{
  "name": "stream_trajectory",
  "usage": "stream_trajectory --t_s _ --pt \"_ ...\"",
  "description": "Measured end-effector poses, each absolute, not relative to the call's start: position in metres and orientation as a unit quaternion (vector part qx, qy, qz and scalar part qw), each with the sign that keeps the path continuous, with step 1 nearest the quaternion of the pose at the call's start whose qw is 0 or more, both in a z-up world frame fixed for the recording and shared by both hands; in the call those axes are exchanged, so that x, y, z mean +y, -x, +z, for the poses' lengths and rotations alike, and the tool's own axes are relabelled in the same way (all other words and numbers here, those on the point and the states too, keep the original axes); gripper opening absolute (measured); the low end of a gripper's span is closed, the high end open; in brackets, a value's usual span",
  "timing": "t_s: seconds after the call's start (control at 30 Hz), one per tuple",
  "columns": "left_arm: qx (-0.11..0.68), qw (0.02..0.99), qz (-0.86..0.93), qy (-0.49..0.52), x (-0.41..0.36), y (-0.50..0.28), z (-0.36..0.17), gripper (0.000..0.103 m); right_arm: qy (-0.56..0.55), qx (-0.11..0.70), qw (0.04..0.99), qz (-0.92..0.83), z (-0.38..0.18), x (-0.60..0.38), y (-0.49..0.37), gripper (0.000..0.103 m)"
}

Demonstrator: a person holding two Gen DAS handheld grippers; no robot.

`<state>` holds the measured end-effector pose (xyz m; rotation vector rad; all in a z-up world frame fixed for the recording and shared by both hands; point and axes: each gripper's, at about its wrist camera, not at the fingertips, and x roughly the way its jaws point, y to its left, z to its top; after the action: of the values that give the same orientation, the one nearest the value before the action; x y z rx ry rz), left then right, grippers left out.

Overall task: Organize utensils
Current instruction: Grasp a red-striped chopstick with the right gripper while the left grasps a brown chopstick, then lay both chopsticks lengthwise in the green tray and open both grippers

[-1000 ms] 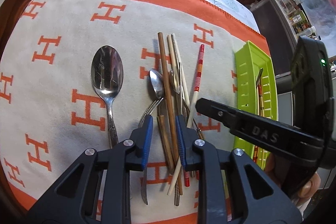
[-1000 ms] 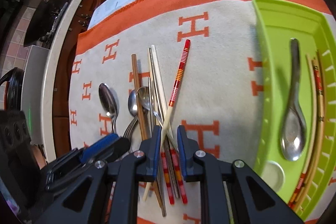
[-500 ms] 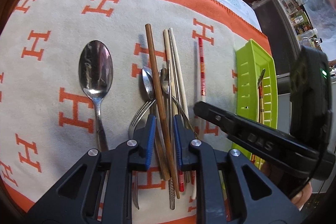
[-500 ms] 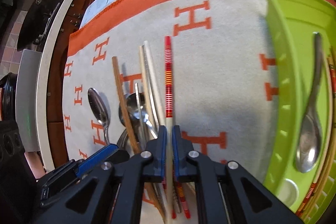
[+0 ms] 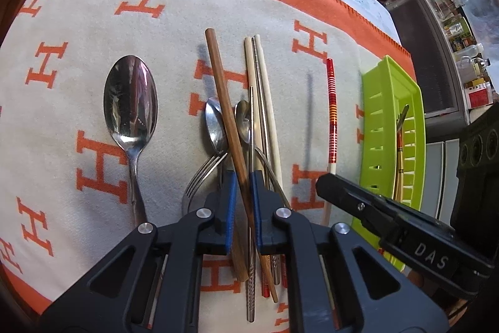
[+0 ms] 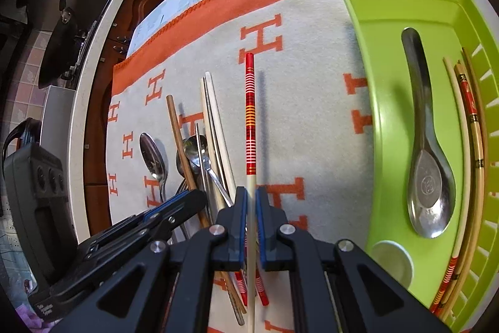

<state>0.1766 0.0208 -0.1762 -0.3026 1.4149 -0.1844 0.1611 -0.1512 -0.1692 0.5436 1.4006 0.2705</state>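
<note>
Nearest, the right gripper (image 6: 251, 205) has its blue-padded fingers pressed together on the pale shaft of a red-striped chopstick (image 6: 249, 114), which runs straight away from the camera and casts a shadow just to its right on the cloth. The left gripper (image 5: 242, 192) is clamped the same way on a smooth brown wooden chopstick (image 5: 223, 102) that slants up and to the left across the pile.

Under and beside that stick lies the heap of loose utensils: two small steel spoons (image 5: 215, 127) with rounded bowls, a fork (image 5: 202, 177) with its tines fanned toward the left, a ridged metal chopstick (image 5: 251, 208) and a pair of cream chopsticks (image 5: 265, 102) lying side by side. A large polished spoon (image 5: 130, 102) rests alone to the left, apart from the heap.

Everything sits on a fuzzy grey cloth (image 5: 174, 30) patterned with orange H shapes and bordered by a stitched orange band, spread over the bench. Between the striped chopstick and the tray the cloth is bare.

To the right stands a lime-green plastic tray (image 6: 374, 102) with slotted walls and a raised rim. Inside it lie a steel soup spoon (image 6: 427, 164), bowl nearest, and several chopsticks (image 6: 469, 120) stacked against the far wall.
</note>
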Motion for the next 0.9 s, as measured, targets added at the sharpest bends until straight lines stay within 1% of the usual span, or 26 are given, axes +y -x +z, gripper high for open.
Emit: stream_trajectory --t_s 0.3,0.4,0.7,0.9 --pt "0.640 0.751 -0.077 0.142 0.016 -0.177 -0.180 0.008 -0.245 0.633 0.722 0.136 -0.167 -0.151 -0.156 0.006" --pt "0.634 0.755 -0.072 0.148 0.020 -0.175 -0.177 0.005 -0.246 0.632 0.722 0.137 -0.167 -0.152 -0.154 0.006" --pt "0.626 0.756 -0.098 0.162 0.027 -0.159 -0.152 0.004 -0.255 0.620 0.727 0.149 -0.154 -0.161 -0.142 0.006" --pt "0.614 0.758 -0.133 0.173 0.014 -0.145 -0.121 0.004 -0.260 0.609 0.732 0.159 -0.142 -0.164 -0.133 0.006"
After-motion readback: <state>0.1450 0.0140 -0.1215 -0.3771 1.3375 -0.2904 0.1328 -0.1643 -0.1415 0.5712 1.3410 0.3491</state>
